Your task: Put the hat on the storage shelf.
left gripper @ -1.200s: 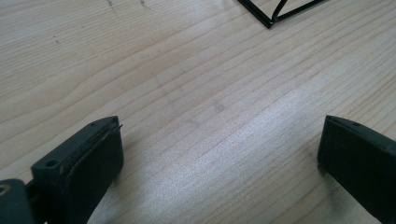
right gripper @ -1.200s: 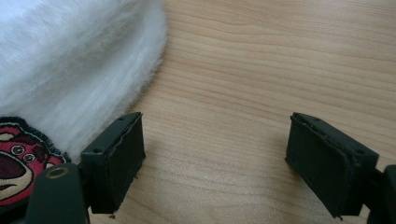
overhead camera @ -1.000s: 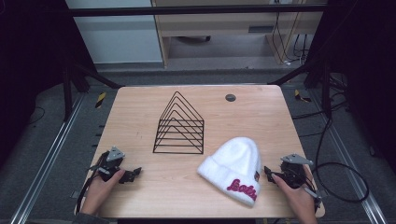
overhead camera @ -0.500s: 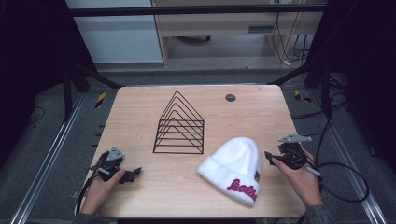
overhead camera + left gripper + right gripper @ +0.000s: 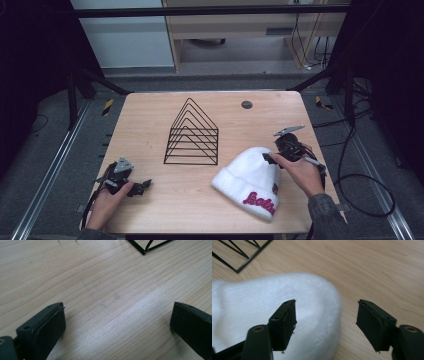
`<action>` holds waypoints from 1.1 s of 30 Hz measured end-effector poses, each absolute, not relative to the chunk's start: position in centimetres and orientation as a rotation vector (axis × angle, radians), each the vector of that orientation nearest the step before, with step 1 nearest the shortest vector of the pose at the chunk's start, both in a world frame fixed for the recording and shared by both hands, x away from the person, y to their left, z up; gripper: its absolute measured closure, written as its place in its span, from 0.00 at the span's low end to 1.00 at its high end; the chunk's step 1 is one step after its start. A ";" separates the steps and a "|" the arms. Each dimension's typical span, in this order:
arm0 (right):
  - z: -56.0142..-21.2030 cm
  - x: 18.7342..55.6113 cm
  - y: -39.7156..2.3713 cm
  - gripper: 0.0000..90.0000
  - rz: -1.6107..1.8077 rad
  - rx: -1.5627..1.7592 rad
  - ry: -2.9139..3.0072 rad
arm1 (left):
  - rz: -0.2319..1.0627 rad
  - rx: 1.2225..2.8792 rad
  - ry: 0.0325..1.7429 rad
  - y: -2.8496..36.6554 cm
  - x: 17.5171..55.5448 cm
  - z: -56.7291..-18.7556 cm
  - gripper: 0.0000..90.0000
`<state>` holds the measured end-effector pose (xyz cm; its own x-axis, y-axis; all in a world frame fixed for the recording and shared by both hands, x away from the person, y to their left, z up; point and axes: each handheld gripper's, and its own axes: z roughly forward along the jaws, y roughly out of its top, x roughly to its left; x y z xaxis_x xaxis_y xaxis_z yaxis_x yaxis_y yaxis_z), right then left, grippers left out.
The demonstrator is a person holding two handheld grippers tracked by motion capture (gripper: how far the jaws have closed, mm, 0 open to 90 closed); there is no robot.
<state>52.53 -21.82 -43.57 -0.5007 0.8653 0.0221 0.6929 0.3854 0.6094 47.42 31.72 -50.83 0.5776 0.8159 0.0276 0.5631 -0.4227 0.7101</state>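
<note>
On the right side of the table (image 5: 150, 125), near the front edge, sat a white knit beanie (image 5: 250, 177) with pink lettering stitched on its folded cuff. It lay flat on the wood, cuff toward the person and rounded crown pointing toward the far right. Just past it, toward the middle of the table, stood a black wire rack (image 5: 192, 135) shaped like a row of nested triangles, close to the hat but not touching it as far as I could tell.

The right tool (image 5: 274, 157) was up at the crown end of the beanie, held in the person's right hand (image 5: 300, 172). Its jaws had just been closing partway, but they weren't clamped on anything: in the right gripper view the right tool (image 5: 325, 322) had one jaw out in front of the fuzzy white crown (image 5: 287, 305) and the other over bare wood, with a clear gap between them. So, released, nothing pinched.

The left tool (image 5: 142, 186) sat low at the front left of the table in the left hand (image 5: 107, 202), well apart from the hat. Left gripper view showed the left tool (image 5: 117, 322) spread wide over plain wood grain, nothing between the jaws, with a corner of the rack (image 5: 147, 246) peeking in at the top.

A small dark round disc (image 5: 246, 104) was set in the table near the far edge.
</note>
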 end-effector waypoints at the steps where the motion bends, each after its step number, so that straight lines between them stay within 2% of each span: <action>1: -43.8 52.8 -21.7 0.41 0.804 1.376 2.357 | 0.490 2.145 1.094 31.7 47.4 -50.8 0.00; 8: -45.9 53.7 -21.4 0.52 0.760 1.431 2.367 | 0.489 2.145 1.093 31.7 47.4 -50.8 0.00; 15: -47.3 53.9 -21.1 0.58 0.746 1.454 2.387 | 0.489 2.144 1.094 31.7 47.4 -50.8 0.00; 17: -47.6 54.0 -21.0 0.62 0.750 1.453 2.390 | 0.490 2.144 1.093 31.7 47.4 -50.8 0.00; 21: -47.7 54.0 -21.0 0.67 0.751 1.442 2.403 | 0.489 2.144 1.094 31.7 47.4 -50.8 0.00; 28: -47.9 53.8 -20.9 0.85 0.773 1.432 2.425 | 0.490 2.145 1.094 31.7 47.4 -50.8 0.00; 33: -46.7 52.8 -20.5 0.89 0.762 1.311 2.407 | 0.490 2.137 1.105 31.6 47.4 -50.8 0.00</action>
